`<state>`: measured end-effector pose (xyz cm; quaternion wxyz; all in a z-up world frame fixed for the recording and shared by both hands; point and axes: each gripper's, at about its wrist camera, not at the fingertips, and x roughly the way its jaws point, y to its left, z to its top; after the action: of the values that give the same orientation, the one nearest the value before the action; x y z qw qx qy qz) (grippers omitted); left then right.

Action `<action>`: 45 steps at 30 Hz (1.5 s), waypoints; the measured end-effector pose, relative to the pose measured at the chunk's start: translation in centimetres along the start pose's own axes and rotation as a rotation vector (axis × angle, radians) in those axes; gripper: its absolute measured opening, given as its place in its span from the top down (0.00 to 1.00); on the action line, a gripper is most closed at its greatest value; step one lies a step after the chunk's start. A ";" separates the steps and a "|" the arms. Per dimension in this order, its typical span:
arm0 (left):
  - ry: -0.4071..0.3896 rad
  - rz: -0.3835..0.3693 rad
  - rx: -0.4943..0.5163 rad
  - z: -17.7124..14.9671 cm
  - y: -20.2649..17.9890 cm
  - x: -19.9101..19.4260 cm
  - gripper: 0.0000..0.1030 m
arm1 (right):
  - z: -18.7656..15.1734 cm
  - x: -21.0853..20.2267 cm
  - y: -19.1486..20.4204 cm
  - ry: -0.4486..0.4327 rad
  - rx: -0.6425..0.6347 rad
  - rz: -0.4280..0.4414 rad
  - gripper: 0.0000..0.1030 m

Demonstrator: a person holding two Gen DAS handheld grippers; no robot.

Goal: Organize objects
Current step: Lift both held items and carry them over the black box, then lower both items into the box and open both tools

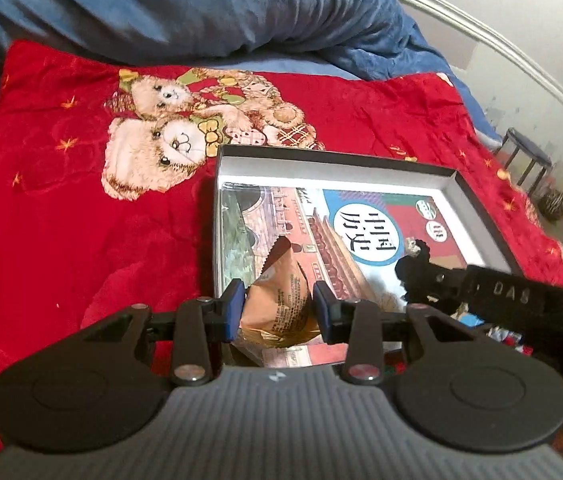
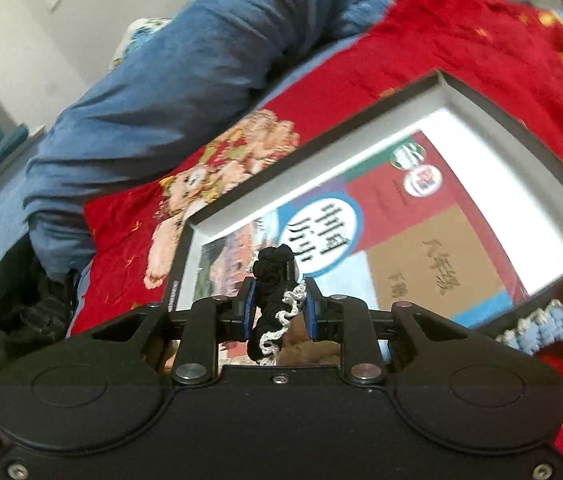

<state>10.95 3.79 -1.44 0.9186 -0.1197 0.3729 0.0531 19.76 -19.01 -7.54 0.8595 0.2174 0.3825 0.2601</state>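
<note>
left gripper (image 1: 278,309) clamped on tan snack packet (image 1: 279,304), held over near end of box (image 1: 477,200). right gripper (image 2: 280,309) clamped on black-and-white crocheted piece (image 2: 275,300), also over box. book (image 1: 365,232) flat inside box, on red bear blanket (image 1: 81,208). blue crocheted ring (image 2: 561,332) just beside box.

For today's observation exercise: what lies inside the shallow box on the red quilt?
Inside the box lies a history textbook, cover up. The snack packet and black crocheted piece hide its near end.
</note>
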 end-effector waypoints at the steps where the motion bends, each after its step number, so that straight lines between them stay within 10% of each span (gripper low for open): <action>1: -0.003 0.012 0.020 -0.2 -0.3 0.0 0.60 | 0.1 0.0 0.0 -0.001 -0.005 -0.009 0.77; 10: 0.010 -0.003 0.032 -0.7 -0.6 0.5 0.65 | -0.7 0.8 1.0 0.008 -0.032 0.029 0.75; 27: 0.008 0.019 0.033 -0.5 -0.4 -0.1 0.39 | -2.0 1.0 2.8 0.019 -0.052 0.069 0.75; 45: 0.037 0.018 -0.070 0.8 1.8 -0.7 0.35 | -3.0 0.5 3.7 -0.012 -0.109 0.068 0.71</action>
<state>10.63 5.70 -0.71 0.9063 -0.1492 0.3887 0.0723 16.72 -15.30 -7.56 0.8630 0.1848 0.3550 0.3084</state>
